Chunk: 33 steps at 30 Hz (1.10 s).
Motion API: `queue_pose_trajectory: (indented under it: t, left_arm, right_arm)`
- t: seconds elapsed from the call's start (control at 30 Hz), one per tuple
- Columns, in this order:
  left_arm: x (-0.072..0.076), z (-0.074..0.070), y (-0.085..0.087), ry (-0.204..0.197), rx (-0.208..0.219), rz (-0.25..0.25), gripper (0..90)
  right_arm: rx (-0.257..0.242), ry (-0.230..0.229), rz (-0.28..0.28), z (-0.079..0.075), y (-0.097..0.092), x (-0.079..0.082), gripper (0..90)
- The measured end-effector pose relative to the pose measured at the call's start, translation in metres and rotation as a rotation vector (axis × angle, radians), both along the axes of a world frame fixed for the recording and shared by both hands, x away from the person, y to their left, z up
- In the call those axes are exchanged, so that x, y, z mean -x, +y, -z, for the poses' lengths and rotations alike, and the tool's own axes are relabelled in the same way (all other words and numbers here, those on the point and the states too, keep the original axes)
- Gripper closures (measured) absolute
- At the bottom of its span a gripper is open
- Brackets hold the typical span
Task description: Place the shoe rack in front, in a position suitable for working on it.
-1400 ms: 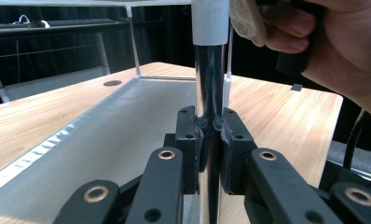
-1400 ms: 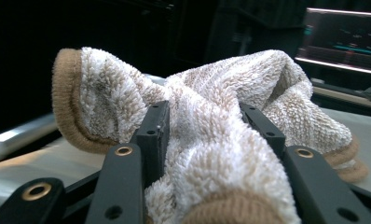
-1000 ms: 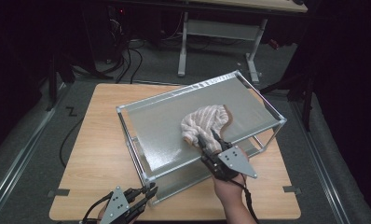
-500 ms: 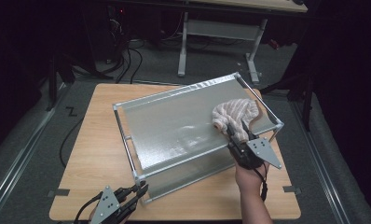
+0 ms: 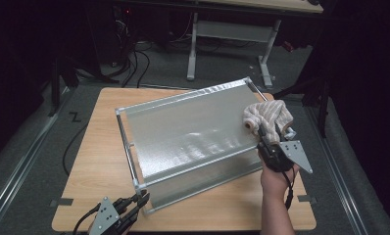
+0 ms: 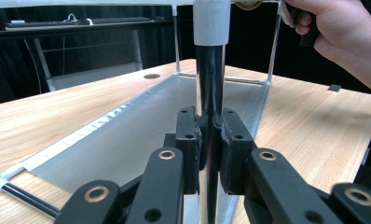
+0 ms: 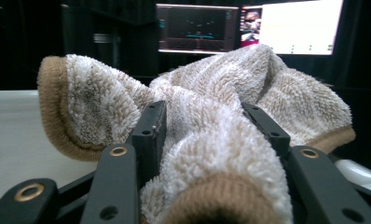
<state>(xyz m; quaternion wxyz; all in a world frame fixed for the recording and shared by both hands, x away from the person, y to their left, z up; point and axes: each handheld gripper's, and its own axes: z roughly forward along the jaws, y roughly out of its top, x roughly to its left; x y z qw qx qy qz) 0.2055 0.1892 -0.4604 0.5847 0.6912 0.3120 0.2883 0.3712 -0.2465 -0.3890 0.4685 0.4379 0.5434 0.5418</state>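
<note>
Since a second ago the towel (image 5: 269,115) has slid to the glass panel's (image 5: 193,137) far right corner; the right gripper's (image 5: 267,141) fingers, just opening, apparently still hold it for wiping. The left gripper (image 6: 210,149) clamps the frame post (image 6: 209,84), steadying it.

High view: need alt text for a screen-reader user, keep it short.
The right gripper holds a bunched beige striped towel at the far right corner of a glass-topped metal frame on a wooden table. The left gripper, at the near left corner, is shut on the frame's upright post.
</note>
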Motion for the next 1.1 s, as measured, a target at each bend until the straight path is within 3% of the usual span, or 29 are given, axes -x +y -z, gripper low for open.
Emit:
queue_pose_trajectory:
  t: [0.2,0.57,1.1]
  left_arm:
    - [0.001,0.001,0.002,-0.001,0.006,-0.002,79.9]
    - [0.001,0.001,0.003,0.005,0.02,0.006,80.0]
    - [-0.002,0.002,0.0,0.007,0.036,0.01,80.1]
  right_arm:
    - [-0.027,0.013,0.044,-0.001,-0.013,-0.004,53.5]
    - [-0.051,0.034,0.019,-0.002,-0.015,-0.004,53.5]
    - [-0.049,0.046,-0.048,-0.002,0.001,0.006,53.6]
